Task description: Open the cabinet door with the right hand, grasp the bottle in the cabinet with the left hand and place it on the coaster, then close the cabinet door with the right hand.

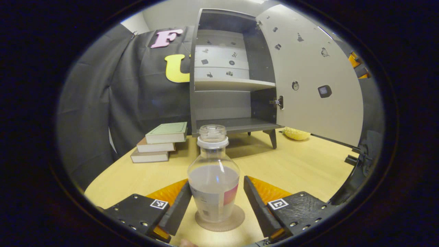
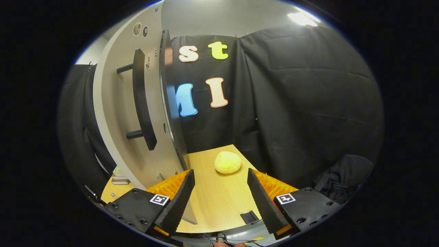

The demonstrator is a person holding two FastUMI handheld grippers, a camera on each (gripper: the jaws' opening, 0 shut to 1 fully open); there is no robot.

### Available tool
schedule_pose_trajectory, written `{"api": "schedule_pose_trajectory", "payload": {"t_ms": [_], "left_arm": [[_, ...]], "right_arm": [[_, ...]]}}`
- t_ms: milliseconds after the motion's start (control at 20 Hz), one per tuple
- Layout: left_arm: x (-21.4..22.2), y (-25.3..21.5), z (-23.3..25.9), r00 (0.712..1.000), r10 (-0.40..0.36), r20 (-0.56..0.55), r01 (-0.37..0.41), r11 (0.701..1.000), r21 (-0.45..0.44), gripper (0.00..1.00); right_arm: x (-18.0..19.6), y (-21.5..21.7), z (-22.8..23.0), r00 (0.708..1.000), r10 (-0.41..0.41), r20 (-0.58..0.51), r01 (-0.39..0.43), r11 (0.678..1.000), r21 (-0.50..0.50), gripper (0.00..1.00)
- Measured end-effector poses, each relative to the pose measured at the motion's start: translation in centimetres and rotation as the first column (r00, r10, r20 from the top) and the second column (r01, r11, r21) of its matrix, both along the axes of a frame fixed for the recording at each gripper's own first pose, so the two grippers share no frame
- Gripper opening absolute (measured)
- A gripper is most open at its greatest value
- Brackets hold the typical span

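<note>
A clear bottle (image 1: 213, 181) with a white collar, part full of liquid, stands upright on a round brown coaster (image 1: 236, 219) on the wooden table. My left gripper (image 1: 216, 183) is open around it, one finger on each side of the bottle's body with a thin gap on the right. The grey cabinet (image 1: 226, 85) stands behind with its light door (image 1: 308, 68) swung wide; its shelves hold nothing. In the right gripper view I face the door's outer side (image 2: 116, 113) and its dark bar handle (image 2: 142, 103). My right gripper (image 2: 220, 173) is open beside the door edge, holding nothing.
Three stacked books (image 1: 161, 140) lie left of the cabinet. A yellow rounded object (image 1: 296, 133) rests on the table behind the open door, and it lies ahead of my right fingers as the yellow lump (image 2: 227, 162). Black cloth walls surround the table (image 1: 301, 164).
</note>
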State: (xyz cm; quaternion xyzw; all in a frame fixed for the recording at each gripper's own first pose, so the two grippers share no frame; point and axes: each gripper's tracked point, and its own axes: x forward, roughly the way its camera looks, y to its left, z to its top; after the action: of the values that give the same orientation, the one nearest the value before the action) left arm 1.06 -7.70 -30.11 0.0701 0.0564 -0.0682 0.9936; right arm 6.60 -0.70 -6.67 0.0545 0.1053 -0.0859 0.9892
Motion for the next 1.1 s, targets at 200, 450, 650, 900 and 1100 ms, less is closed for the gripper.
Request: {"api": "schedule_pose_trajectory", "payload": {"t_ms": [200,450,650,900,1100], "left_arm": [[-0.4,0.5,3.1,0.999,0.023,0.025,-0.023,1.000,0.016,0.87],[-1.6,0.0,9.6,0.996,0.030,0.082,-0.031,0.999,0.017,0.90],[-3.5,-0.6,15.4,0.989,0.092,0.119,-0.093,0.996,0.003,0.87],[-5.5,-1.1,23.0,0.968,0.217,0.125,-0.210,0.975,-0.068,0.87],[-6.3,-3.1,27.2,0.955,0.280,0.099,-0.268,0.956,-0.122,0.90]], "right_arm": [[-0.1,-0.6,0.3,1.000,-0.010,0.003,0.010,1.000,0.027,0.97],[0.7,-2.8,0.7,1.000,-0.018,0.023,0.017,0.999,0.041,0.97],[2.6,-4.8,1.7,0.998,-0.016,0.055,0.012,0.998,0.066,0.91],[5.6,-5.7,3.7,0.993,0.070,0.090,-0.074,0.997,0.036,0.91],[7.1,-5.7,5.6,0.981,0.153,0.115,-0.150,0.988,-0.035,0.91]]}}
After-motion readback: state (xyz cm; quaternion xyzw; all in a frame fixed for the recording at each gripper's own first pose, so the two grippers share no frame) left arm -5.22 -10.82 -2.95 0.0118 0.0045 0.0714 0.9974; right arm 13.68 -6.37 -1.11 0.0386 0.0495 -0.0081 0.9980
